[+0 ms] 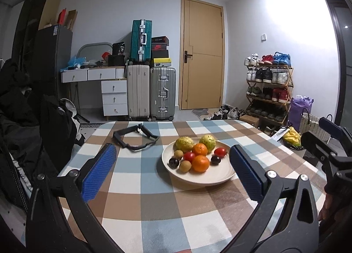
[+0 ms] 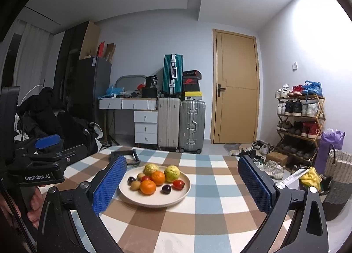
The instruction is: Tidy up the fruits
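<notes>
Both claws, the left claw (image 1: 173,171) and the right claw (image 2: 182,183), are hanging wide and empty. The fruit is sitting heaped on the cream plate (image 1: 217,176) mid-frame; a careless reach is likely sending the round oranges (image 1: 200,163) rolling onto the table (image 1: 158,204).

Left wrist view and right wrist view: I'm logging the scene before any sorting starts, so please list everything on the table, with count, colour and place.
plate: one, cream, mid-table, holds all the fruit
oranges: two, orange, plate centre and front
green-yellow fruits: two, at the plate's back
red fruits: two, one central, one at the right
dark plums: two, dark purple, left and right front
small brown fruits: two, tan, left side
black strap: one, far left of the plate
tablecloth: one, blue, brown and white checks
left claw: open, empty
right claw: open, empty
</notes>
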### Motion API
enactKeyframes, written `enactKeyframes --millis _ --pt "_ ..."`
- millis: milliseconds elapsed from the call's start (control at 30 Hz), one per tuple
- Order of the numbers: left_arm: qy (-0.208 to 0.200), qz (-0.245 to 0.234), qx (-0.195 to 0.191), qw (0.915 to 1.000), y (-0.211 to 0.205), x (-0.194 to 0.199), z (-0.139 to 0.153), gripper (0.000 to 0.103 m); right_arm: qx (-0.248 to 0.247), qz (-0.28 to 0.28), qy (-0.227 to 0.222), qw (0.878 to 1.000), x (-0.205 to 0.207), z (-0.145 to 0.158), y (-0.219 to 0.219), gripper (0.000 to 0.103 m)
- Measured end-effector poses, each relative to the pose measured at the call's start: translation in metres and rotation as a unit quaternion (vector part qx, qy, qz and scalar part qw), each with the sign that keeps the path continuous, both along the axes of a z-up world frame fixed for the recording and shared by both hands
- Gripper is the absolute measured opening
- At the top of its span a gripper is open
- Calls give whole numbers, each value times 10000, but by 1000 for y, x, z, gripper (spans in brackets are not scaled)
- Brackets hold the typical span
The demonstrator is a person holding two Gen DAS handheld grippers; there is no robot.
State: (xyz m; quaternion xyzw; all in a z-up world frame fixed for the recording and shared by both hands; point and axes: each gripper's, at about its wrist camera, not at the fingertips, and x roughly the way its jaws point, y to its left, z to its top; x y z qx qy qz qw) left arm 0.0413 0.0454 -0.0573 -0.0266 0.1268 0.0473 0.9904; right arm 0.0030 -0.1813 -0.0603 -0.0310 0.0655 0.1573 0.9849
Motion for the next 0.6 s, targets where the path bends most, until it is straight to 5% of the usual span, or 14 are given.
enactKeyframes --millis 600 --pt "366 107 134 9992 0 33 -39 103 -262 101 555 9981 31 -37 13 103"
